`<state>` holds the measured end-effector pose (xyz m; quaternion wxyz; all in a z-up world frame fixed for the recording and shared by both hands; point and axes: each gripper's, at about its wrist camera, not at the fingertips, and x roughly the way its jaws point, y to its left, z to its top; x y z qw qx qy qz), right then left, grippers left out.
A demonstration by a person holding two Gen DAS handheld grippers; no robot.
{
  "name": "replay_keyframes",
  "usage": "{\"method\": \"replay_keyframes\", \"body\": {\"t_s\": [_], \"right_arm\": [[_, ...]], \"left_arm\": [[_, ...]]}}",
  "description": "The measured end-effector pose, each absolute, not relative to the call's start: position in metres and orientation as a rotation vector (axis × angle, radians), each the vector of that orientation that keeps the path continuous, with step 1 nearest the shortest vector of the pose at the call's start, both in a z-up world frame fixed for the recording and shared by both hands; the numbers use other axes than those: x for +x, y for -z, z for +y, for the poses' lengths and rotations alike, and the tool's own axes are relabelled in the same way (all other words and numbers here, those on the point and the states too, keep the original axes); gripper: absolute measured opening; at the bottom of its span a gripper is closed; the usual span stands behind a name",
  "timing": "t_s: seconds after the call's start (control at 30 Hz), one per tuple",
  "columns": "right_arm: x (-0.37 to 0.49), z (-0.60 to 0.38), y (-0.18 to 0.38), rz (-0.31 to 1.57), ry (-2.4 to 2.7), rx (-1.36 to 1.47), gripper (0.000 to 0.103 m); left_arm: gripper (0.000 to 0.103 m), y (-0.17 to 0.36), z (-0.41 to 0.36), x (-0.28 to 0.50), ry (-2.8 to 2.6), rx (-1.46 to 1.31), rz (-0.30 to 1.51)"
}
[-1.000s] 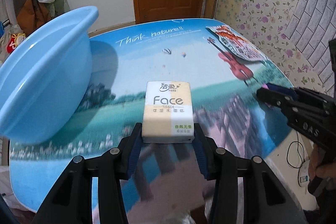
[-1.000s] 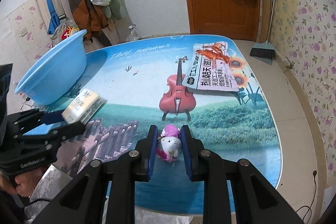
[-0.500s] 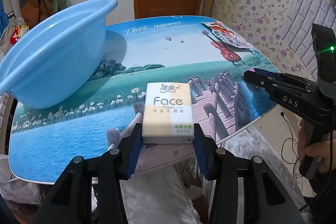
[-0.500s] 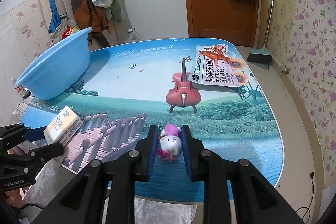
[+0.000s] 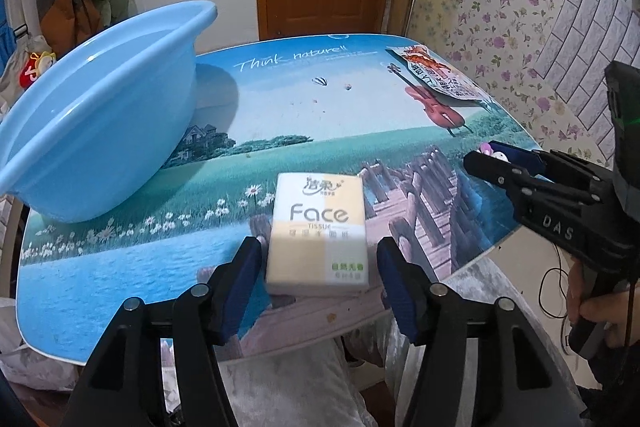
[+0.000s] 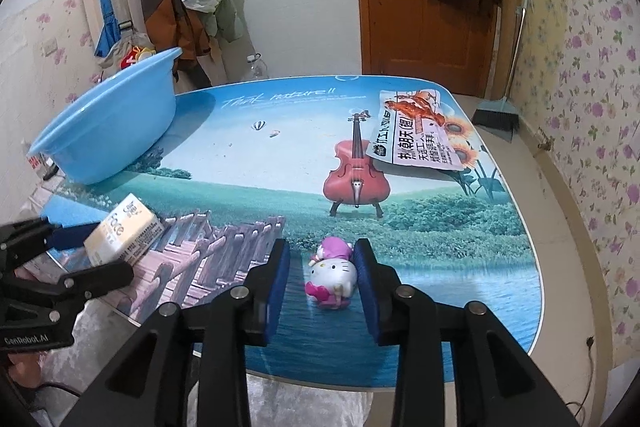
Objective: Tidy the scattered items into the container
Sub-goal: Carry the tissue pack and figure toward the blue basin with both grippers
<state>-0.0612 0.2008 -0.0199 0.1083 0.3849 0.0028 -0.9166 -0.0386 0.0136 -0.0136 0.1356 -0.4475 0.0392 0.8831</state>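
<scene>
A white and yellow Face tissue pack (image 5: 318, 233) lies near the table's front edge between the pads of my left gripper (image 5: 318, 283), which is open with gaps on both sides. The pack also shows in the right wrist view (image 6: 122, 229). A pink and white Hello Kitty toy (image 6: 332, 277) lies on the table between the fingers of my right gripper (image 6: 323, 285), which is open, with gaps on both sides. The light blue basin (image 5: 96, 131) stands at the table's far left, also in the right wrist view (image 6: 110, 123).
A printed flyer (image 6: 416, 135) lies at the table's far right, over the violin picture. The table's front edge (image 5: 280, 339) is just under both grippers. A broom and dustpan (image 6: 498, 111) stand by the wooden door. Coats and bags hang on the left wall.
Both grippers have opened: the left one let go of the tissue pack and the right one let go of the Hello Kitty toy. Both things now rest on the table.
</scene>
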Motion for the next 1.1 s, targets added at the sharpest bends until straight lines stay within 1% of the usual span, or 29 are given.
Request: {"method": "replay_keyframes", "body": {"t_s": [0.1, 0.13, 0.17, 0.2, 0.4, 0.6, 0.83, 1.1], "right_arm": [[-0.061, 0.201, 0.020, 0.009, 2.695, 1.124, 0.033], [-0.061, 0.202, 0.020, 0.004, 2.696, 1.122, 0.029], [-0.061, 0.204, 0.020, 0.001, 2.701, 1.121, 0.027], [-0.062, 0.205, 0.020, -0.004, 2.704, 1.120, 0.025], [-0.062, 0.208, 0.020, -0.033, 2.698, 1.117, 0.025], [-0.061, 0.205, 0.011, -0.038, 2.709, 1.103, 0.025], [-0.057, 0.193, -0.018, 0.002, 2.731, 1.016, 0.025], [-0.061, 0.156, -0.055, 0.048, 2.696, 0.887, 0.025]], "left_arm": [[0.057, 0.015, 0.015, -0.043, -2.561, -1.294, 0.112], [0.055, 0.016, 0.015, -0.044, -2.563, -1.288, 0.115], [0.048, 0.016, 0.016, -0.045, -2.566, -1.280, 0.121], [0.044, 0.016, 0.017, -0.045, -2.569, -1.272, 0.130], [0.044, 0.013, 0.016, -0.046, -2.553, -1.270, 0.112], [0.044, -0.005, 0.010, -0.044, -2.584, -1.211, 0.085], [0.044, -0.039, -0.001, -0.037, -2.646, -1.096, 0.072], [0.044, -0.078, -0.045, -0.036, -2.765, -0.997, 0.015]]}}
